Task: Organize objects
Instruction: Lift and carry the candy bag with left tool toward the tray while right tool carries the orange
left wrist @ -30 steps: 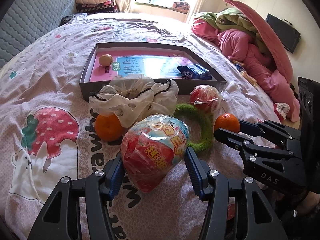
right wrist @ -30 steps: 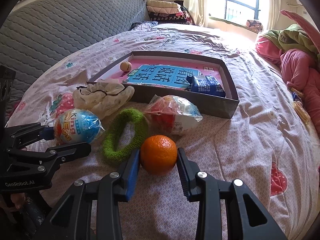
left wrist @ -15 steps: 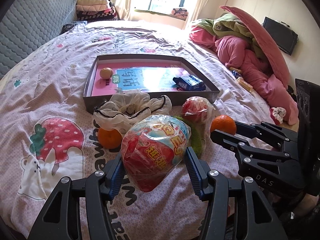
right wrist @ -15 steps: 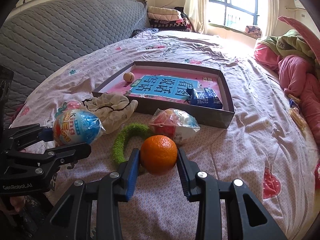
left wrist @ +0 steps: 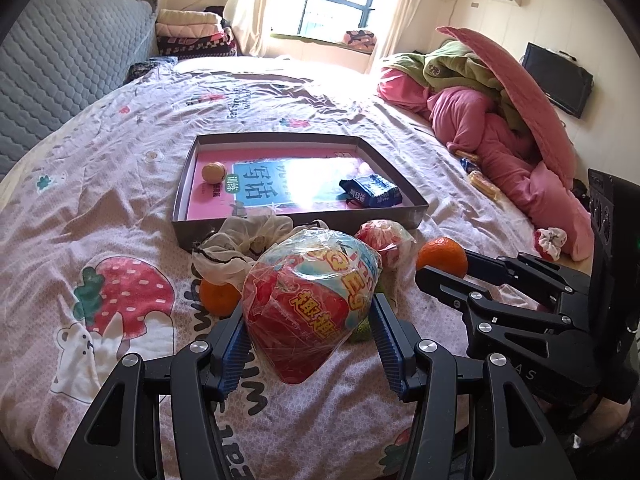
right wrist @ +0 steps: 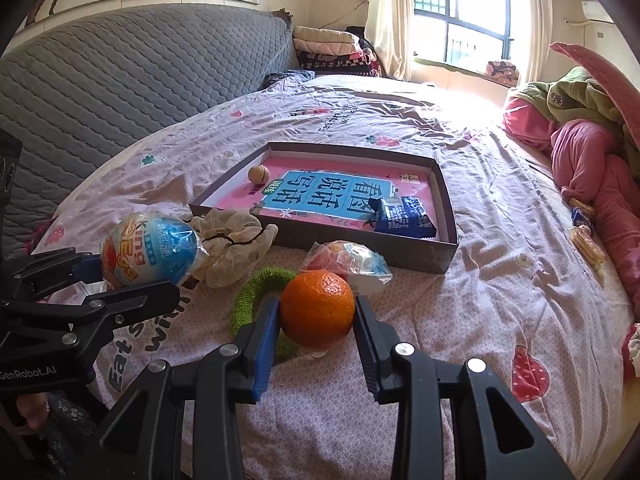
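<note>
Above a pink patterned bedspread (left wrist: pixel 120 208), a wrapped toy egg (left wrist: pixel 310 300) is clamped by the left gripper (left wrist: pixel 310 344) and an orange (right wrist: pixel 317 309) by the right gripper (right wrist: pixel 316 340), near the gray tray (right wrist: pixel 446 200).

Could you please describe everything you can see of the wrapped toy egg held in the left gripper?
The toy egg is large and egg-shaped, sealed in crinkly clear plastic wrap, red below and pale blue above with yellow lettering. The left gripper is shut on its sides, blue-padded fingers pressing the wrap. It appears lifted above the bedsheet, short of the tray. The right wrist view shows "King" printed on it.
</note>
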Action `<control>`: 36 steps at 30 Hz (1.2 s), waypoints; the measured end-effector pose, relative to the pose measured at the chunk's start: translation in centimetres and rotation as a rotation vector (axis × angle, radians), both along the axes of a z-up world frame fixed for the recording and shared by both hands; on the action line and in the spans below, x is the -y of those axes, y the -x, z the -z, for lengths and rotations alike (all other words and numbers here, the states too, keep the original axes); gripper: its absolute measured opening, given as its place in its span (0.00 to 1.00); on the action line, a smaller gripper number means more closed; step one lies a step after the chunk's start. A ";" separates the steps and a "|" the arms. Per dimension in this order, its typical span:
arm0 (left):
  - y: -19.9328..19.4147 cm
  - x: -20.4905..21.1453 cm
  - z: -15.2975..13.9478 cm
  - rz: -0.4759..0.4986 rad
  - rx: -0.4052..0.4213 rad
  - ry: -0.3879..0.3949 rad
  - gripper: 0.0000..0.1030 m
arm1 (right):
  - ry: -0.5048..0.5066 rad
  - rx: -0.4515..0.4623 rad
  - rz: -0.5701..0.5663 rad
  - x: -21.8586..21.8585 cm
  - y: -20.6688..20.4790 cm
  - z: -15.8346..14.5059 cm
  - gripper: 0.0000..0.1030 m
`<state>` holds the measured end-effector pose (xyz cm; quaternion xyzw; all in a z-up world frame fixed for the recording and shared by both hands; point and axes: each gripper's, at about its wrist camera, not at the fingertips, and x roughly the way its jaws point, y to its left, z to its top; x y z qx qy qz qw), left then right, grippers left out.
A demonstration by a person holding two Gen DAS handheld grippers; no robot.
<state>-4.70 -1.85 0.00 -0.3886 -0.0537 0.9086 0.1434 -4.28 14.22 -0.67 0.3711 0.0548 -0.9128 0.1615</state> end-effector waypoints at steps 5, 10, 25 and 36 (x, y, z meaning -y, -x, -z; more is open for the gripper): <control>-0.3 -0.5 -0.9 0.003 -0.018 0.004 0.56 | 0.009 -0.017 0.007 -0.2 -0.2 -0.7 0.36; -0.7 -1.0 -2.0 0.012 -0.049 0.015 0.56 | 0.016 -0.034 0.007 -0.4 -0.4 -1.4 0.36; -0.1 -1.2 -3.9 -0.016 -0.086 0.020 0.56 | 0.037 -0.077 0.024 -1.4 -0.7 -3.1 0.36; 2.2 -1.1 -5.4 -0.042 -0.113 0.008 0.56 | 0.029 -0.111 0.015 -1.1 0.2 -4.7 0.36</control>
